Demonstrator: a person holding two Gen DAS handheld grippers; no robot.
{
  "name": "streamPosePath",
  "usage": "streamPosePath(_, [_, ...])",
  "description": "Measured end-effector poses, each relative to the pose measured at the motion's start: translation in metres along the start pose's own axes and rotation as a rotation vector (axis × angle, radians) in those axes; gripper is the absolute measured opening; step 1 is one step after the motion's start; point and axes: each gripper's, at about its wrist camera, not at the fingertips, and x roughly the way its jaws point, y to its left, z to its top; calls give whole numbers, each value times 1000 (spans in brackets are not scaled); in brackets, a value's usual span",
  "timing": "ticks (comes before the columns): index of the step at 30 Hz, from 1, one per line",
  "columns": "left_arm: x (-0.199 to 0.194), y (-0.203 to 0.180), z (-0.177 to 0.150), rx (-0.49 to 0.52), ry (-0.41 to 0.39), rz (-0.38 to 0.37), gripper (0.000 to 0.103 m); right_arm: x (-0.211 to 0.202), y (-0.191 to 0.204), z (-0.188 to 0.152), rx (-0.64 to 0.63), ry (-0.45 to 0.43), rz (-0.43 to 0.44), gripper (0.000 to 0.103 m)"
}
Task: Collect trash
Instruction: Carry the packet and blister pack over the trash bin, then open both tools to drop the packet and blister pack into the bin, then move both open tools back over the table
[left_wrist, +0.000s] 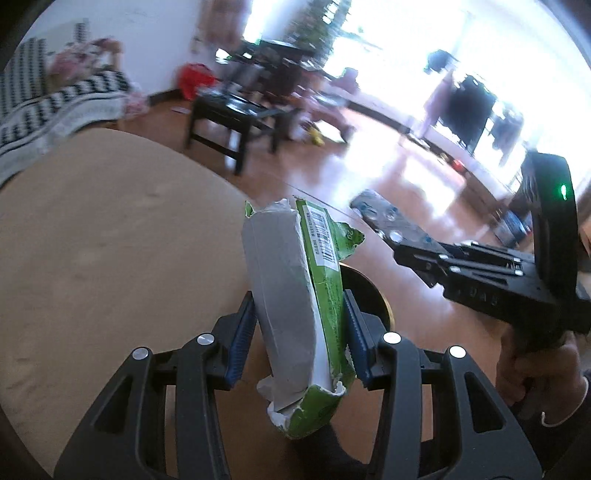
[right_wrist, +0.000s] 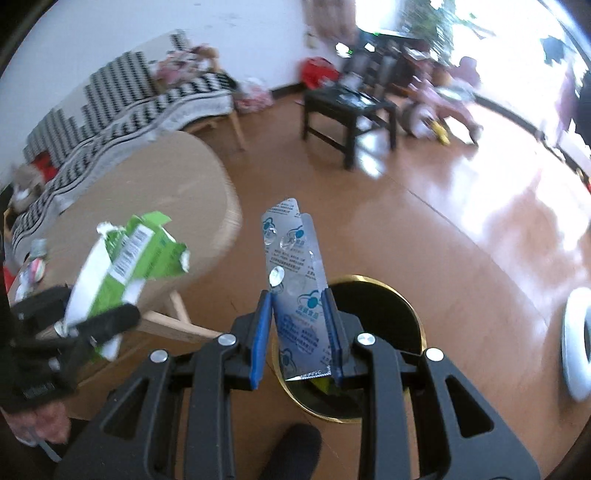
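Glossy brown flooring (right_wrist: 461, 229) runs through a bright living room, with a round tan table (left_wrist: 92, 229) at the left, a sofa under a black-and-white patterned throw (right_wrist: 122, 96) behind it, and a small dark side table (right_wrist: 347, 107) farther back. On the floor sits a black bin with a gold rim (right_wrist: 402, 295), seen directly beyond the right gripper (right_wrist: 299, 321). That gripper's blue-padded fingers (right_wrist: 258, 332) stand narrow and clamp a silvery blister-type foil packet with blue print (right_wrist: 295, 266); the packet stands upright between the pads, its lower edge hanging below them over the bin's mouth and its upper half rising well past the fingertips. The left gripper (left_wrist: 299, 332) has its pads pressed on a torn green cardboard box (left_wrist: 295, 295), flattened, with the grey inside facing left and a barcode on the green side. The box sticks out far above the fingertips, and its ragged bottom end hangs below the pads. A slice of the bin's rim shows just behind it. A hand (left_wrist: 535, 369) grips the right gripper's handle at the right edge of the left wrist view.
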Motion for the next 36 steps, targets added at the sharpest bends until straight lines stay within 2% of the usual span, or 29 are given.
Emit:
streamPosePath(4, [40,-29,-5,19,59,-55,45,1,-37,-13,70,31,-19,27])
streamPosePath(8, [66,-39,-5,19,95,-82,45,0,-64,-18,130,48,-19,27])
streamPosePath(14, [91,-47,1,18,121,-100,47,2,-69,-16,157,59,-17,28])
streamPosePath(18, [96,-49,5,22,118,-103,60,7,-73,-13,168,71,-9,29])
streamPosePath(20, [98,-49,6,31,117,-96,79,7,-77,-13,183,70,-11,49])
streamPosePath(21, [97,-49,6,34,109,-87,81,6,-77,-12,186,63,-14,67])
streamPosePath(22, [96,-49,5,34,101,-82,83,6,-77,-10,186,54,-18,70])
streamPosePath(30, [90,-39,8,10,109,-65,86,6,-69,-5,171,46,-7,70])
streamPosePath(36, [51,-14,8,4,62,-14,87,7,-29,11,114,29,33,70])
